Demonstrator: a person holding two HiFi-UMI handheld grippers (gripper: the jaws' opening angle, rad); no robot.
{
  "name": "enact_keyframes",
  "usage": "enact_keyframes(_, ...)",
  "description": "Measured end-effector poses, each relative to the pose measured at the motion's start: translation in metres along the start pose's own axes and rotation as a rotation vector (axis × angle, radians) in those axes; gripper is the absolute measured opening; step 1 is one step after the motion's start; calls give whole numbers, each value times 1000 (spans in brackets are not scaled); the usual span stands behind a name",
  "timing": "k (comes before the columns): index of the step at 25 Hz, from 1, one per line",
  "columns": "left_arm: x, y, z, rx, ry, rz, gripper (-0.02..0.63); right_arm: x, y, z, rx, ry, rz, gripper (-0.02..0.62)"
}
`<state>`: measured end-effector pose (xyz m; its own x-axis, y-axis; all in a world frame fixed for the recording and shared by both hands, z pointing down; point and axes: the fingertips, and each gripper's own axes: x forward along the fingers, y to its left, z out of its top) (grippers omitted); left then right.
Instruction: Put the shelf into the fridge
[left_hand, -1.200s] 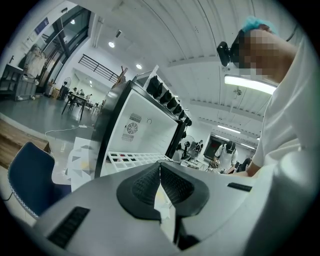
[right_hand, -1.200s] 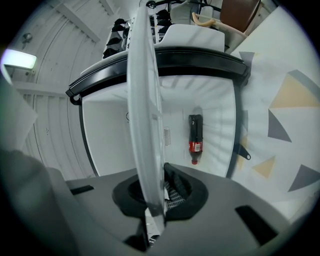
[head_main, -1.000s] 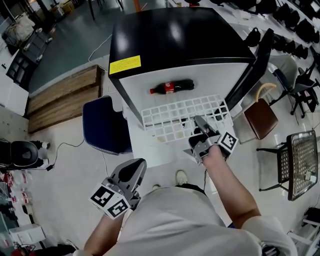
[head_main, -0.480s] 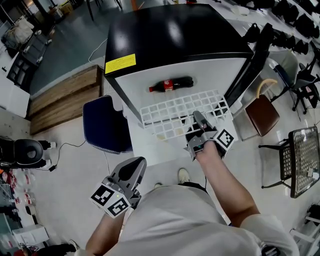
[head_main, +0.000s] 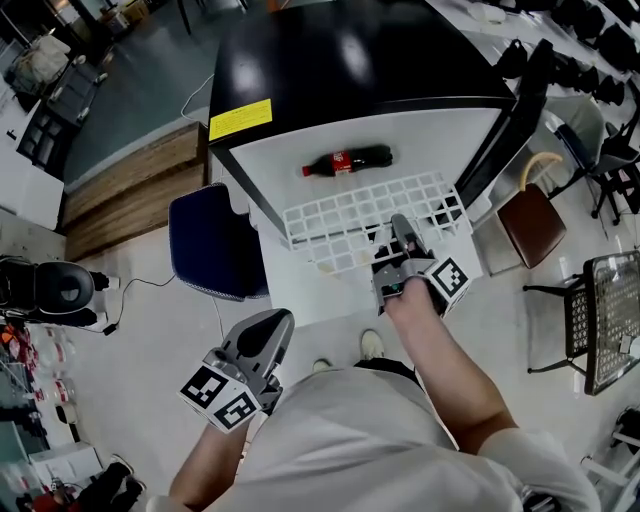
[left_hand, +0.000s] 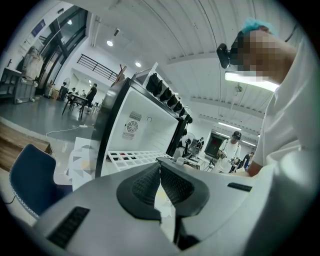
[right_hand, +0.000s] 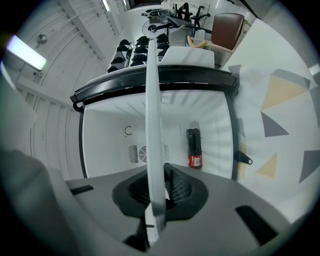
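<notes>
The black fridge (head_main: 350, 60) stands open, its white inside facing me, with a cola bottle (head_main: 345, 160) lying flat in it. A white grid shelf (head_main: 350, 215) is held level in front of the opening. My right gripper (head_main: 400, 238) is shut on its near edge. In the right gripper view the shelf (right_hand: 152, 115) runs edge-on between the jaws of that gripper (right_hand: 156, 200), with the bottle (right_hand: 194, 147) beyond. My left gripper (head_main: 262, 338) hangs low at the left, apart from the shelf. In its own view the left gripper (left_hand: 160, 175) is shut on nothing.
The fridge door (head_main: 510, 120) swings open at the right. A blue chair (head_main: 215, 245) stands left of the fridge and a brown chair (head_main: 530, 225) right of the door. A wooden platform (head_main: 130, 195) lies further left. A mesh chair (head_main: 610, 320) is at the right edge.
The right gripper and the shelf stay at about the same spot before the fridge opening; the view has shifted slightly. The left gripper has not moved.
</notes>
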<state>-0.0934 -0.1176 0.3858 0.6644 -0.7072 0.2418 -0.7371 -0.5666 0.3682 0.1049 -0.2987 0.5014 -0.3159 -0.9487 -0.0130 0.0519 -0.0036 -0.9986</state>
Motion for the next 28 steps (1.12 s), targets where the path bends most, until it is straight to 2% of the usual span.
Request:
enact_keyframes(9,4,-9,1,16,18,-30,18,8,3,-2,5,-51,23,38)
enact_keyframes(19,-7,1,0,19,27,10,18,18,3,-2,12,-114,22,34)
enact_keyframes(28,-11,16,-3,12,27,27,18,33,-2,-4,12,-123,30,34)
